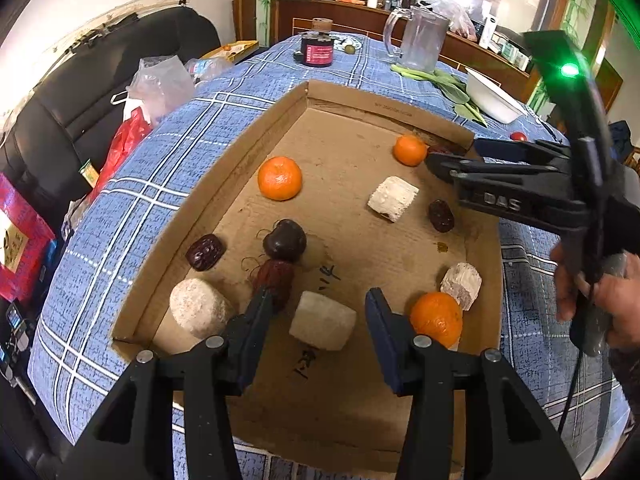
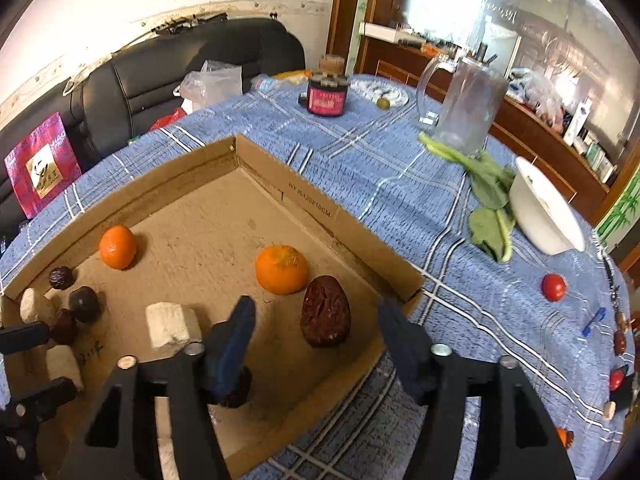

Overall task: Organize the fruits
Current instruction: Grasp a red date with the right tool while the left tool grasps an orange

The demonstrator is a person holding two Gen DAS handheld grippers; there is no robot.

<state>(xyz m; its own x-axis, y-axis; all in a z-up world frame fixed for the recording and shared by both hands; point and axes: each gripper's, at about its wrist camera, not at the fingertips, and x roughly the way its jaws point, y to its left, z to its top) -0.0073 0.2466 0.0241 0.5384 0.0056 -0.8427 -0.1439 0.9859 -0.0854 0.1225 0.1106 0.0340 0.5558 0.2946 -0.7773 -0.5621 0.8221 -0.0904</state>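
Note:
A shallow cardboard tray (image 1: 256,128) lies on the blue plaid table. In it are three oranges (image 1: 279,178) (image 1: 409,150) (image 1: 437,319), several red dates (image 1: 205,251), a dark chestnut (image 1: 285,239) and white chunks (image 1: 393,198). My left gripper (image 1: 318,308) is open low over the tray's near part, a white chunk (image 1: 322,326) between its fingers. My right gripper (image 2: 316,328) is open over the tray's right corner, a large red date (image 2: 326,311) between its fingers and an orange (image 2: 281,269) just beyond. It also shows in the left wrist view (image 1: 436,160).
Beyond the tray stand a dark jar (image 1: 317,50), a clear glass jug (image 1: 422,38), green leaves (image 2: 486,188) and a white bowl (image 2: 544,216). A small tomato (image 2: 554,287) lies on the cloth at the right. A black sofa (image 1: 80,100) with bags is at the left.

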